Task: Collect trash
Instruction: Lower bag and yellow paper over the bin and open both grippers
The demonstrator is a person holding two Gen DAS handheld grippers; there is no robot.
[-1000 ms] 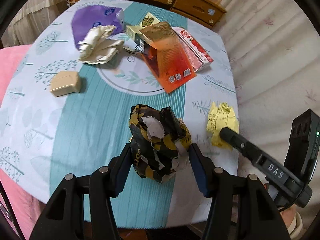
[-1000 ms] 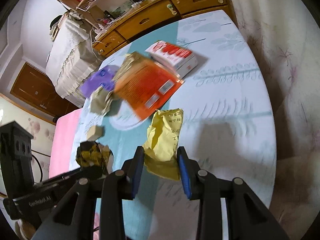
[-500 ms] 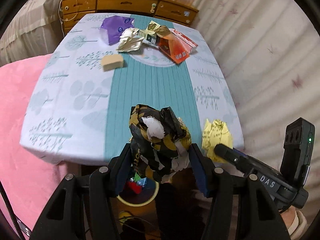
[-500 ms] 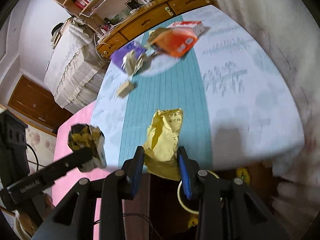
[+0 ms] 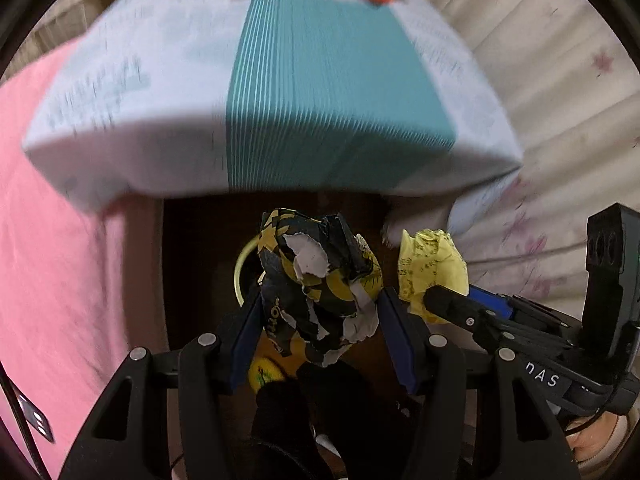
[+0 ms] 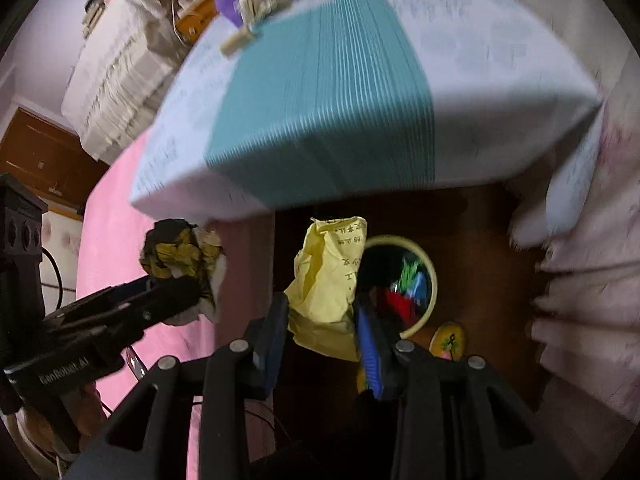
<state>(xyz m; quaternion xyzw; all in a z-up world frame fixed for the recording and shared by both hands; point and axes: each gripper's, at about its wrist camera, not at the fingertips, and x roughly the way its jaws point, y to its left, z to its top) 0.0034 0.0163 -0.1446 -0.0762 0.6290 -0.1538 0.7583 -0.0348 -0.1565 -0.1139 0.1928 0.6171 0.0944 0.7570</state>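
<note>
In the left wrist view, the pink bedding (image 5: 60,240) is filling the left side, and the table (image 5: 280,100) with its teal-striped cloth is hanging blurred across the top. At lower centre the left gripper (image 5: 320,312) is pinching the black-and-yellow crumpled wrapper (image 5: 316,280), a lumpy wad standing roughly upright between the blue pads, torn white patches facing the lens. Behind it only a sliver of the yellow-rimmed trash bin (image 5: 240,268) is peeking out. At the right edge, the right gripper (image 5: 440,300) is clamping the yellow crumpled paper (image 5: 434,264) from the side.

The right wrist view is giving more. At the left, the left gripper (image 6: 184,292) is showing side-on, the wrapper (image 6: 176,252) bulging past its tips. At centre, the right gripper (image 6: 320,320) is squeezing the yellow paper (image 6: 328,280), its long axis running up the frame, printed end pointing at the table edge (image 6: 320,100). To the right, the bin (image 6: 424,264) is lying open on the dark floor, red, green and blue scraps inside; the paper is hanging above its left rim. Blurred litter is sitting on the far tabletop.
</note>
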